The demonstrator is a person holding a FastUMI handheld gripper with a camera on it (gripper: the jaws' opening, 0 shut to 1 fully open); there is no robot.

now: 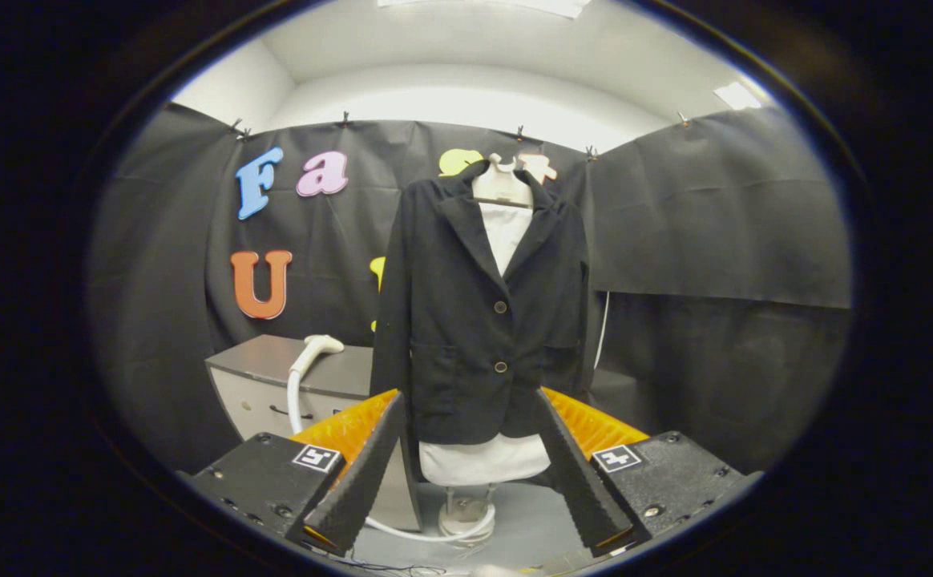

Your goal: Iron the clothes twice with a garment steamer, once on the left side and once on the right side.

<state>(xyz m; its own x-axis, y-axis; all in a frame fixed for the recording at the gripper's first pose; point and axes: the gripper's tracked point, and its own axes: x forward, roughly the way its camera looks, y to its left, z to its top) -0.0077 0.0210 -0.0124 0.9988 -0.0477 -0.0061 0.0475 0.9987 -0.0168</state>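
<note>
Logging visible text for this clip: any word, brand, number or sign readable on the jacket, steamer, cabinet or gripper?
None readable.
Jacket: no text, plain buttons.
Steamer head and cabinet: no markings to read.
Gripper, open, jacket beyond its fingers: square coded markers, a pattern, no words.

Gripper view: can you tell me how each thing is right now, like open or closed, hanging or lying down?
Black two-button jacket: buttoned shut, upright on a white mannequin torso.
White garment steamer head: unheld, lying on the grey cabinet.
White steamer hose: attached, hanging down the cabinet's front.
Gripper: fingers spread open, holding nothing, the jacket beyond them.
</note>
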